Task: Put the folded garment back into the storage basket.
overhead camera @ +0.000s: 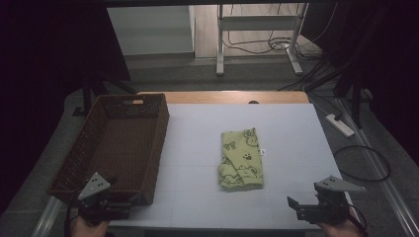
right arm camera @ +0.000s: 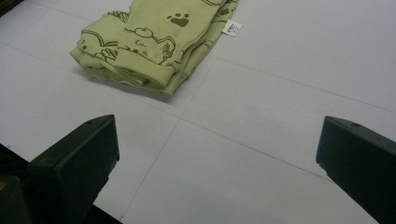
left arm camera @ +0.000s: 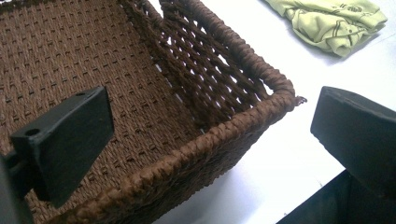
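Left gripper [overhead camera: 106,205] released, jaws wide, over the near right corner of the wicker basket [overhead camera: 148,143]. Right gripper [overhead camera: 309,211] released, at the table's [overhead camera: 296,128] near right edge. Folded green garment [overhead camera: 241,160] lies mid-table, untouched, between them.

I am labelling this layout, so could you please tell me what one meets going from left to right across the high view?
Left gripper at the near edge → brown woven basket → folded yellow-green printed cloth → right gripper, jaws open → white power strip on the floor beside the table.
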The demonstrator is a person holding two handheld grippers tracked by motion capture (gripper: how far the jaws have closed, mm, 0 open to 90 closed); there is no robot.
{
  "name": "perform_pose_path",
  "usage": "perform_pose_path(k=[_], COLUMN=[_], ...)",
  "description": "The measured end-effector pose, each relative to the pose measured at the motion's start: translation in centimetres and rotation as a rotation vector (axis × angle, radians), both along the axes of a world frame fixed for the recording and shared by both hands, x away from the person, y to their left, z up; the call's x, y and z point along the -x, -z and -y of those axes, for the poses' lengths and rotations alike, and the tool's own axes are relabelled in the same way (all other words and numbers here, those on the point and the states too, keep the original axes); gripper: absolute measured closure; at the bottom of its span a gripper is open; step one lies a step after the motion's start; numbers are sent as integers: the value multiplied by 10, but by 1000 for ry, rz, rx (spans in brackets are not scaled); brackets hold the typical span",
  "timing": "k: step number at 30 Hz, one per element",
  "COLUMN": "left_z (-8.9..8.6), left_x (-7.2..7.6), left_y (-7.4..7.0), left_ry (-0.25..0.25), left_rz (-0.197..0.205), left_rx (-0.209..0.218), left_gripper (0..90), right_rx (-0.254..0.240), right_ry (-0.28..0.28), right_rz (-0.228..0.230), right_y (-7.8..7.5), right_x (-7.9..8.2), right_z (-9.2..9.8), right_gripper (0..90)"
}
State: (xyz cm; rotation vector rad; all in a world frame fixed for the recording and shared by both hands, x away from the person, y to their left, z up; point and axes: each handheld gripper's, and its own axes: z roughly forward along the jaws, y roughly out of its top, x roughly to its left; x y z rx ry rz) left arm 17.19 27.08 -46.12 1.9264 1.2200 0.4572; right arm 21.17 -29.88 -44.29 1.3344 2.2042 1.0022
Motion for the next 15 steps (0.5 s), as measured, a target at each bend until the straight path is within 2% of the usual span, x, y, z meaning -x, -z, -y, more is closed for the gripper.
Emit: perform_pose_path(k=[15], left_z=[0], left_x=[0], left_y=[0], left_ry=[1], left_rz=[2], left_rx=[4], left_gripper=[0], right_rx=[0], right_ry=[-7], right_rz=[-7], right_y=[1], right_x=[0], right_z=[-1], right_gripper=[0])
